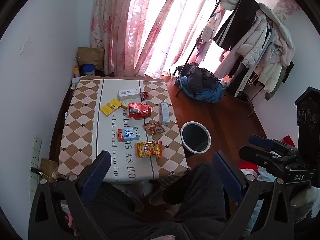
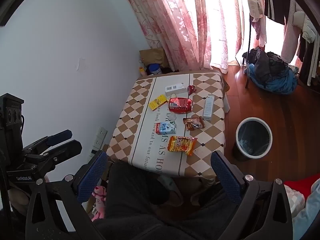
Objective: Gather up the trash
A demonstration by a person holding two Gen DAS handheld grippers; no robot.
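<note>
Both sets of tongs are held high above and short of the litter, and nothing is gripped. The left tongs (image 1: 162, 164) are spread wide and empty; the right tongs (image 2: 159, 163) are likewise spread wide and empty.

The step in hand is judged to be the first reach. It would be done well if the nearest piece were taken first, with the tongs lowered flat to the bench (image 2: 128, 120) so that thin packets are pinched at an edge rather than pressed down.

The trash is scattered over the middle of the bench. In the right wrist view, an orange noodle packet (image 2: 181, 145) lies nearest, at 6 o'clock within the group. A blue and white carton (image 2: 166, 128) lies at 9 o'clock from a brown snack wrapper (image 2: 193, 123). A dented red can (image 2: 180, 105) lies on its side at the centre, with a yellow card (image 2: 157, 102) at its 9 o'clock and a grey box (image 2: 208, 107) at its 3 o'clock. A white box (image 2: 174, 89) and a small red wrapper (image 2: 192, 89) lie farthest.

A white-rimmed bin (image 2: 253, 138) stands on the wooden floor, at 3 o'clock from the bench, lined and seemingly empty.
</note>
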